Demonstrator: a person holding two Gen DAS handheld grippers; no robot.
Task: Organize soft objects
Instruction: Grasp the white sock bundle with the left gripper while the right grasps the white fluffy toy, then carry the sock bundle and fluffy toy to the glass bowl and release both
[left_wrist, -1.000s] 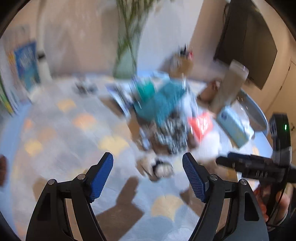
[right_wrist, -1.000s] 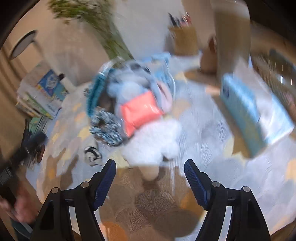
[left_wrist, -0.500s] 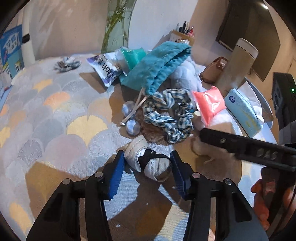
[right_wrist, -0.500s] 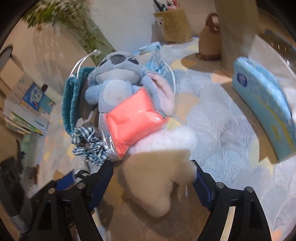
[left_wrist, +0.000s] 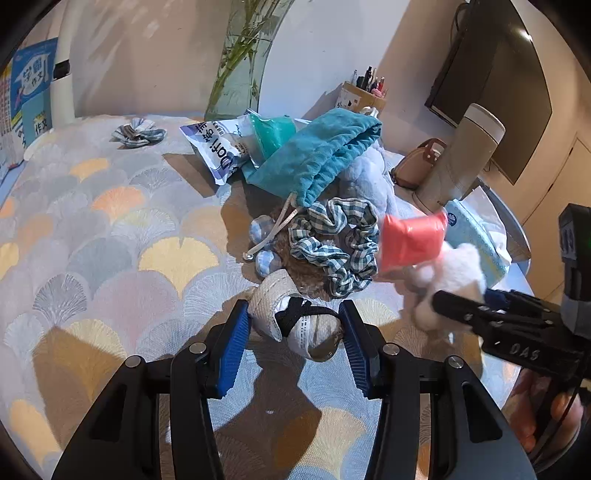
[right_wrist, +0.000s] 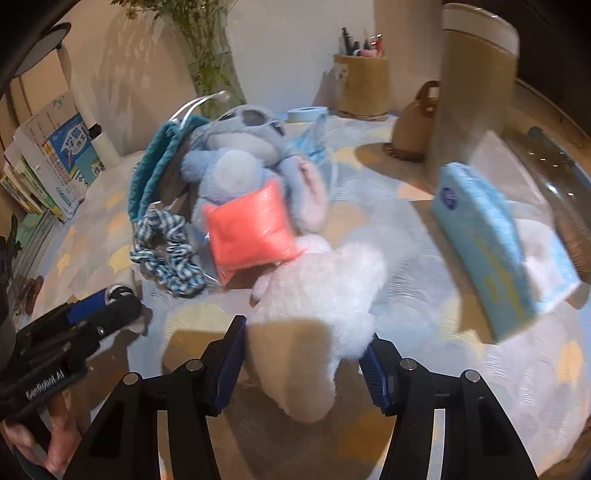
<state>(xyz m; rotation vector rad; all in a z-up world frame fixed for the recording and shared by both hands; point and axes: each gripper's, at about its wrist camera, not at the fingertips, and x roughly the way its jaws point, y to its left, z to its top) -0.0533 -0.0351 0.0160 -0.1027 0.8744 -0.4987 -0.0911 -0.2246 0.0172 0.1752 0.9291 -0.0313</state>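
Observation:
My left gripper (left_wrist: 293, 345) is shut on a cream hair tie with a black bow (left_wrist: 295, 319), low over the patterned tablecloth (left_wrist: 110, 240). My right gripper (right_wrist: 304, 363) is shut on a white fluffy plush toy (right_wrist: 325, 295); the toy also shows at the right of the left wrist view (left_wrist: 447, 280). Behind lie a checked scrunchie (left_wrist: 332, 243), an orange-pink packet (right_wrist: 247, 230), a blue plush toy (right_wrist: 240, 162) and a teal drawstring bag (left_wrist: 314, 155).
A light blue tissue pack (right_wrist: 487, 240) lies right. A beige tall bottle (right_wrist: 476, 85), a small brown bag (right_wrist: 417, 122), a pen holder (right_wrist: 362, 85) and a glass vase (left_wrist: 240, 74) stand behind. A grey scrunchie (left_wrist: 138, 133) and books (right_wrist: 55, 162) are at the left.
Both grippers moved in and closed: the left on the cream hair tie, the right on the white plush toy, which now sits lifted and shifted toward me.

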